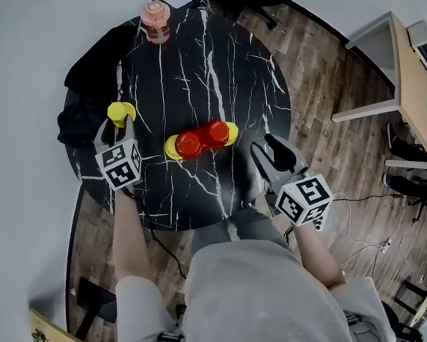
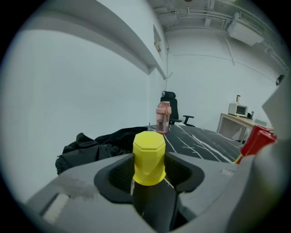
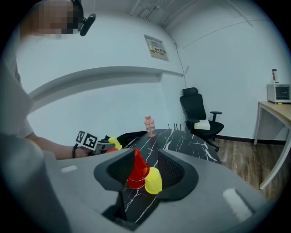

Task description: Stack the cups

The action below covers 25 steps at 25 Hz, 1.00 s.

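Note:
A yellow cup (image 1: 121, 111) (image 2: 149, 157) stands upside down near the table's left edge. My left gripper (image 1: 121, 124) (image 2: 149, 170) is shut on it, with a pad touching each side. In the middle of the black marble table (image 1: 212, 76) two red cups (image 1: 201, 138) sit close together, with a yellow cup (image 1: 171, 149) at their left and another yellow cup (image 1: 231, 132) at their right. My right gripper (image 1: 265, 149) (image 3: 144, 177) hangs open at the table's near right edge. It holds nothing, and the red cups (image 3: 137, 169) stand well beyond its jaws.
A pink bottle (image 1: 155, 22) stands at the table's far edge. Dark clothing (image 1: 79, 104) is heaped over the table's left side. An office chair (image 3: 200, 113) and a desk (image 1: 407, 73) stand to the right on the wooden floor.

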Each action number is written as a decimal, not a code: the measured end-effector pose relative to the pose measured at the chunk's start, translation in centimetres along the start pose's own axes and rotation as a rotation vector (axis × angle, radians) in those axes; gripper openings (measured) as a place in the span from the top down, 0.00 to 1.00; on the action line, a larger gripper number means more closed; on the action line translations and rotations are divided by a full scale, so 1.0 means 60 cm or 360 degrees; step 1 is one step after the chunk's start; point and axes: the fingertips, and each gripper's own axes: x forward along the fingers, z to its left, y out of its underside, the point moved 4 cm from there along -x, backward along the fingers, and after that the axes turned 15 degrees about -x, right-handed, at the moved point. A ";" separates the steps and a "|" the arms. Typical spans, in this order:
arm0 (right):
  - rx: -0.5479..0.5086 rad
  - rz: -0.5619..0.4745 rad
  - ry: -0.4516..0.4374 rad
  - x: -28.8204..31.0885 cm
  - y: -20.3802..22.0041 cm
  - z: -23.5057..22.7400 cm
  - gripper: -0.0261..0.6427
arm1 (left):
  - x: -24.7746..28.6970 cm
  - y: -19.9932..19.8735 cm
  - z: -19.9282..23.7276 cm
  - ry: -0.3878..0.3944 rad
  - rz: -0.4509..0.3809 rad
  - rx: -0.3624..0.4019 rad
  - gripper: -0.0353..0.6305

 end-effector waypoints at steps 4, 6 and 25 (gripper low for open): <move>-0.0043 -0.0059 -0.0063 0.009 -0.015 -0.002 0.79 | -0.059 -0.007 -0.038 0.0059 -0.0010 0.0082 0.63; -0.0082 -0.0089 -0.0105 0.016 -0.024 0.002 0.83 | -0.091 -0.011 -0.051 0.0074 -0.0036 0.0081 0.63; -0.0217 -0.0244 -0.0442 -0.012 -0.042 0.016 0.96 | -0.314 -0.004 -0.222 0.0082 -0.0177 -0.0041 0.63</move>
